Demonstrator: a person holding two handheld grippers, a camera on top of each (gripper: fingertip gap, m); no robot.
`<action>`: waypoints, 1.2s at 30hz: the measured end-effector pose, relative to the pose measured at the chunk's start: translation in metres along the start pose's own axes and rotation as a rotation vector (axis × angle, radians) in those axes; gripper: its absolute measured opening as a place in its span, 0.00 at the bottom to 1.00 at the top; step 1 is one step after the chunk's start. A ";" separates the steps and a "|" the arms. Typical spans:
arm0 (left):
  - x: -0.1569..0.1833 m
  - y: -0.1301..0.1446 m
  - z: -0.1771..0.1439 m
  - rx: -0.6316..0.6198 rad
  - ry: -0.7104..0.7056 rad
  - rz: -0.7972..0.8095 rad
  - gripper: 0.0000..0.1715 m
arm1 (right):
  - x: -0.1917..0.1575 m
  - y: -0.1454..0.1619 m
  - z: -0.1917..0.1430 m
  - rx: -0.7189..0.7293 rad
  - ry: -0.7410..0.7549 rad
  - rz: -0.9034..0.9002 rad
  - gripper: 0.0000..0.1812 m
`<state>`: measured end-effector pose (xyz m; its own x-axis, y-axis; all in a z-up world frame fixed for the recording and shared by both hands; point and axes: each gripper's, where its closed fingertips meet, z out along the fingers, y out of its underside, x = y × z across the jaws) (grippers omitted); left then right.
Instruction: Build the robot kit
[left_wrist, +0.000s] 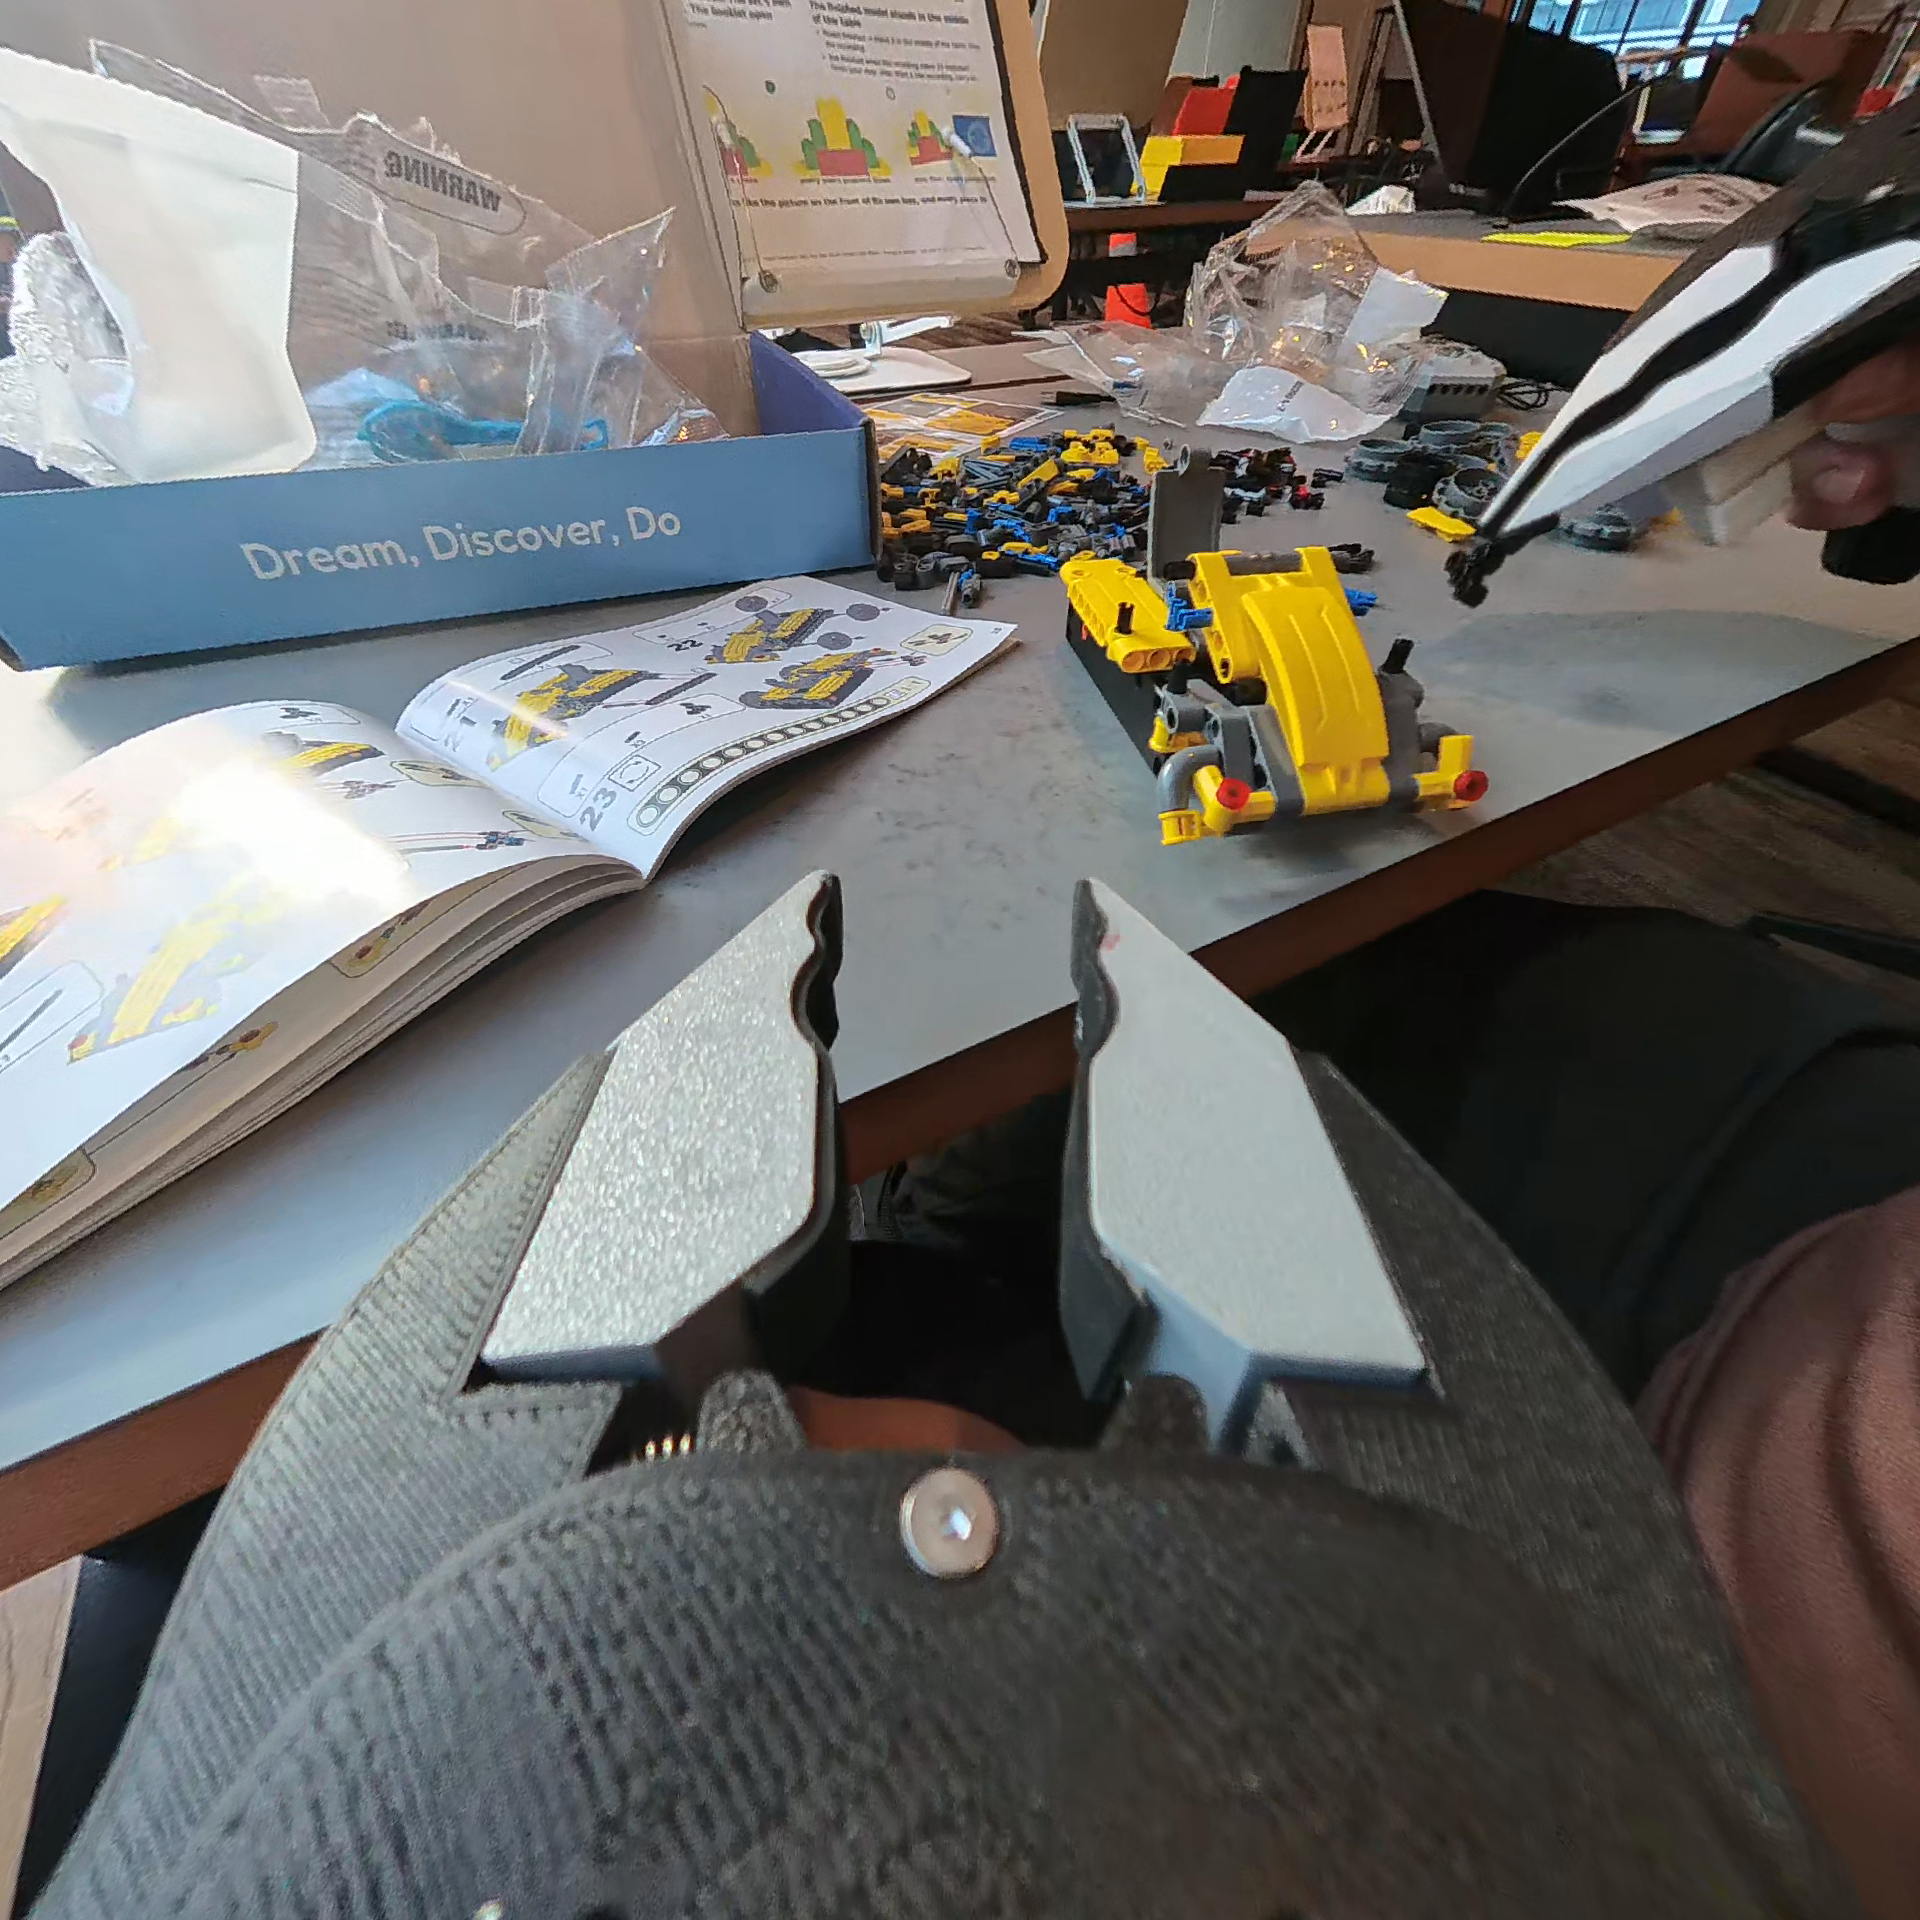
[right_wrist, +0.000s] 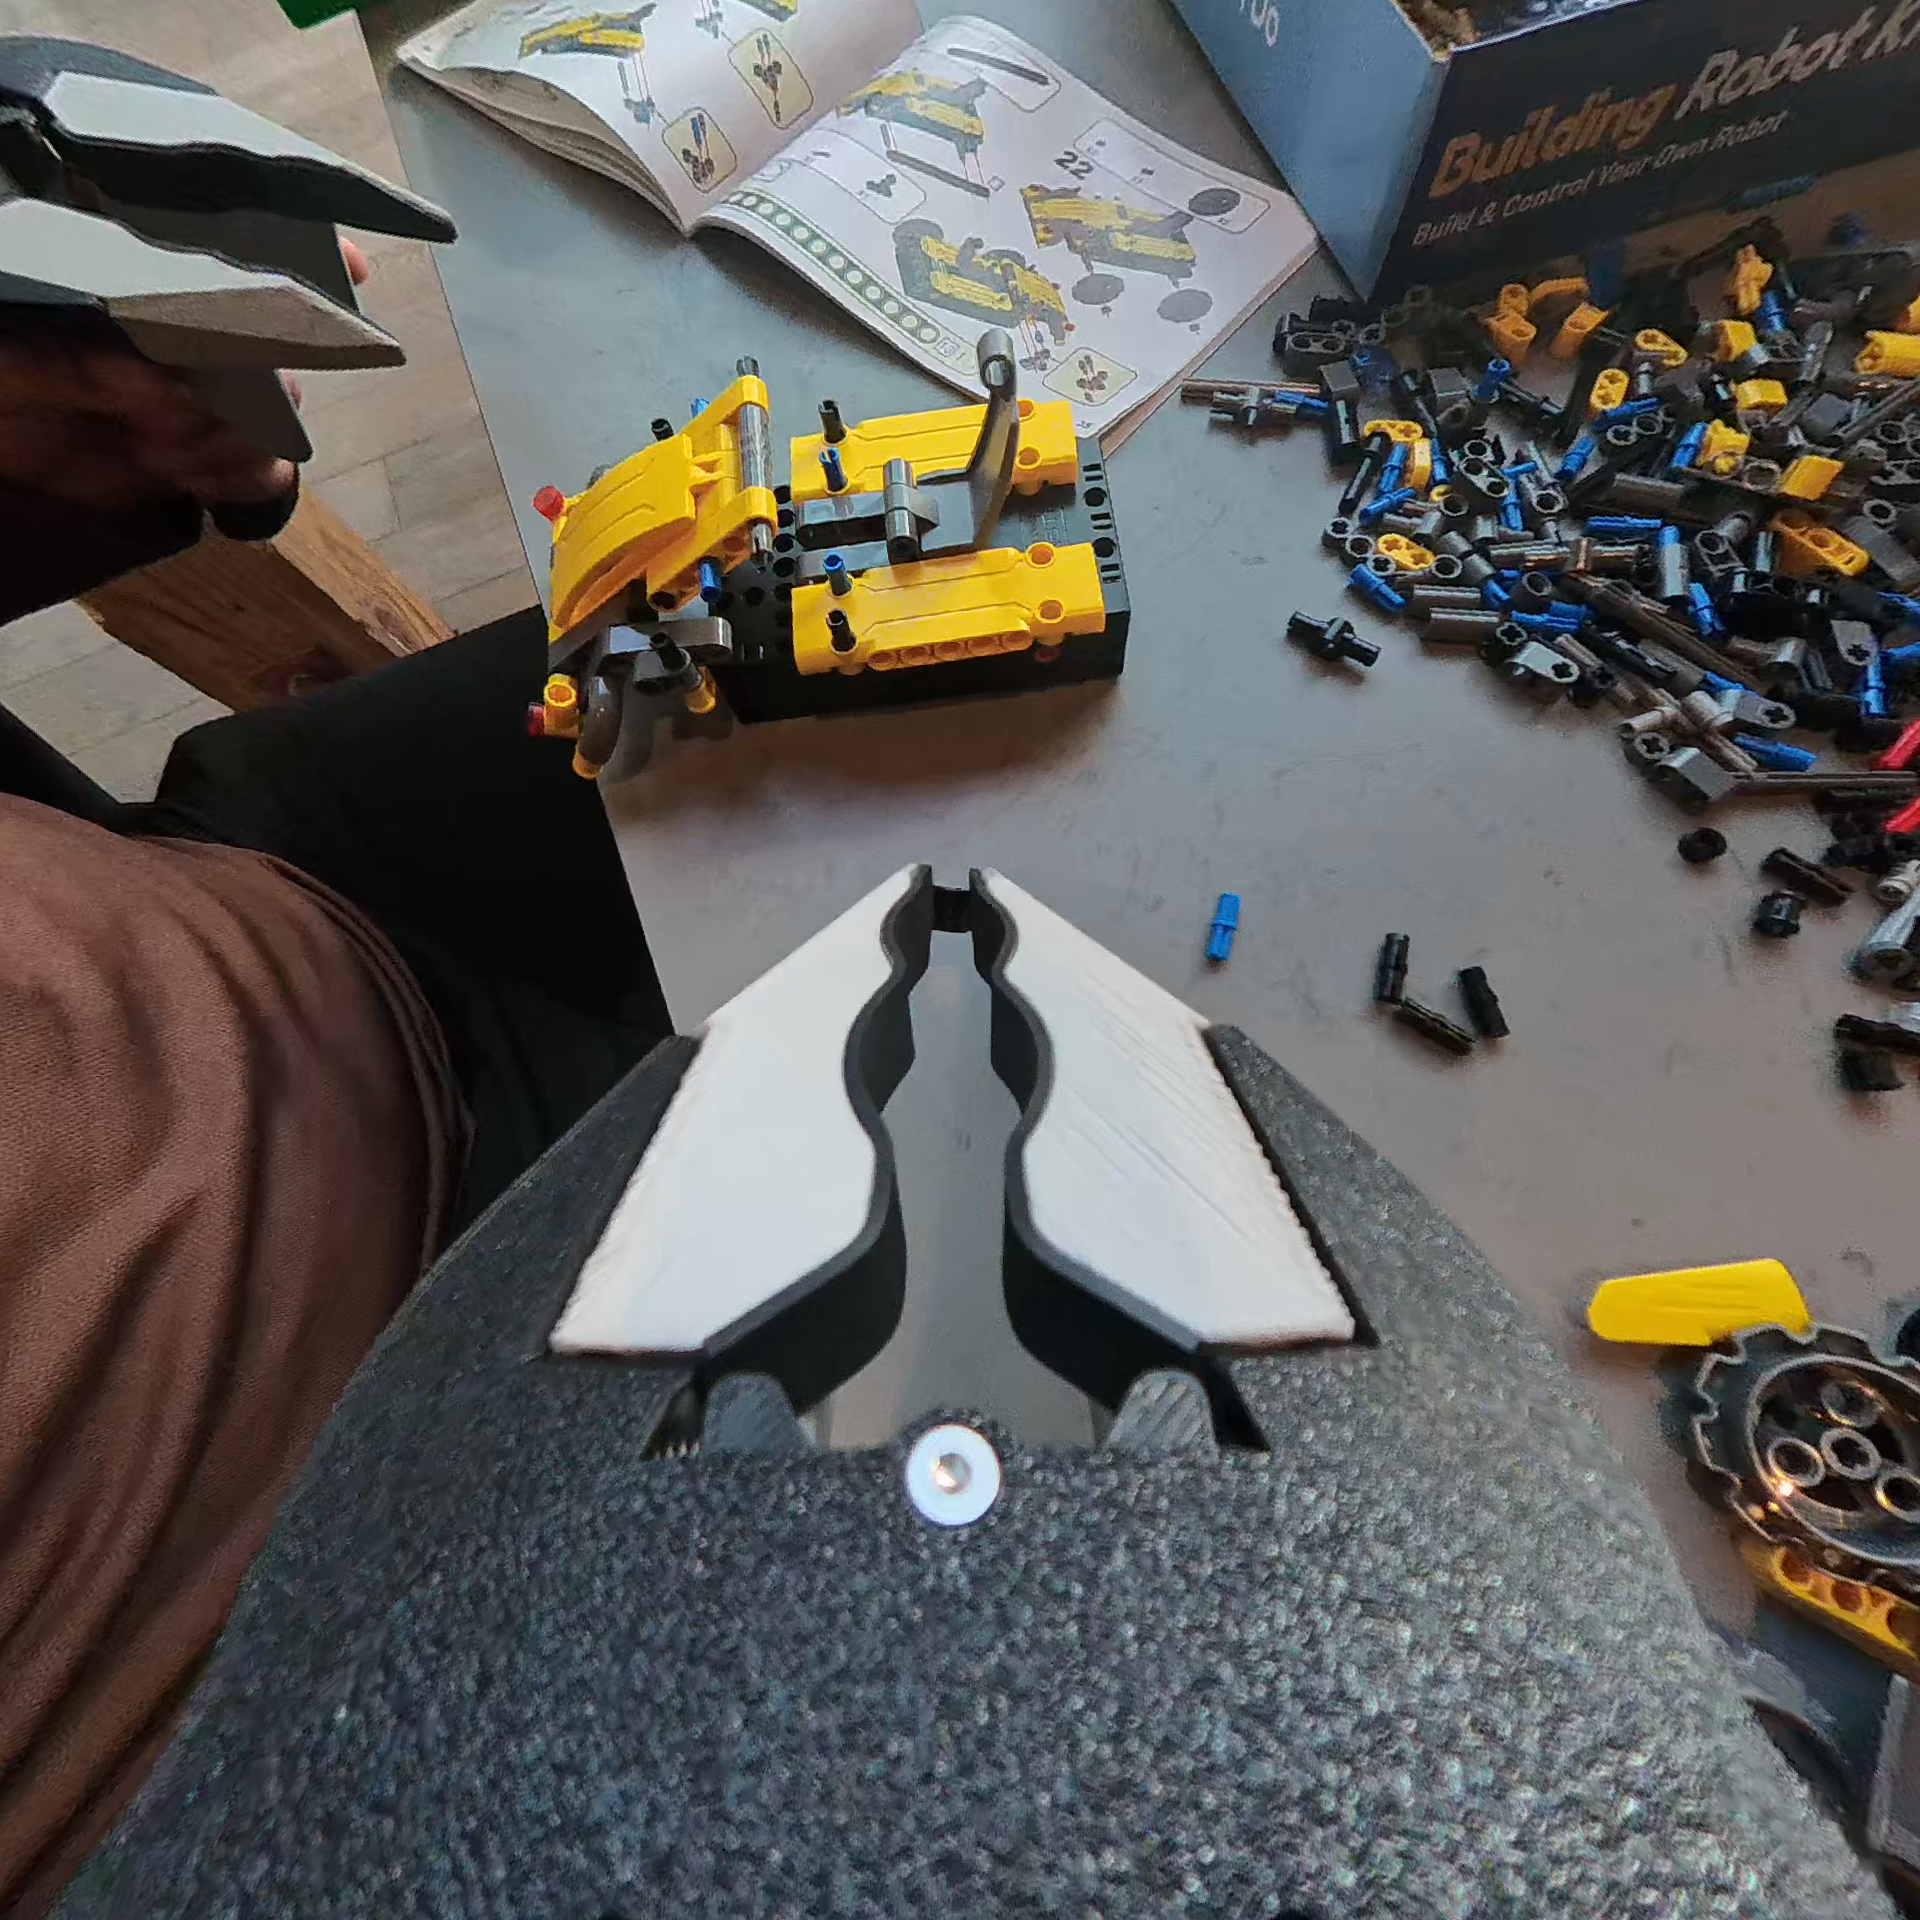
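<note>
Right tongs (right_wrist: 950, 883) — black pin (right_wrist: 950, 902) pinched

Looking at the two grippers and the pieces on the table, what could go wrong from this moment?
1. The right gripper pinches a small black piece only at its very tips; it may slip out and get lost among the loose parts.
2. The yellow model sits at the table edge; a push might knock it off.
3. The left gripper is open and holds nothing, so the model may slide when pressed.
</note>
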<state>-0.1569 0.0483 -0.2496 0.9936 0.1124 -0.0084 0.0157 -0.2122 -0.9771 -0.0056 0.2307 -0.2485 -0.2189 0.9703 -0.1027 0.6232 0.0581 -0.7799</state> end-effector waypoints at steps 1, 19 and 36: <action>-0.001 0.000 0.000 -0.001 -0.002 0.001 0.24 | -0.002 0.001 0.002 -0.005 -0.009 -0.003 0.02; 0.009 0.005 0.008 -0.028 0.024 0.043 0.24 | -0.018 0.006 0.017 -0.078 -0.055 -0.082 0.02; 0.013 0.009 0.010 -0.048 0.032 0.063 0.24 | -0.036 -0.006 0.030 -0.045 -0.127 -0.113 0.02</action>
<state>-0.1451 0.0574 -0.2607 0.9959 0.0661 -0.0622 -0.0426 -0.2638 -0.9636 -0.0238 0.1883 -0.2586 -0.3812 0.9196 -0.0954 0.6214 0.1784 -0.7629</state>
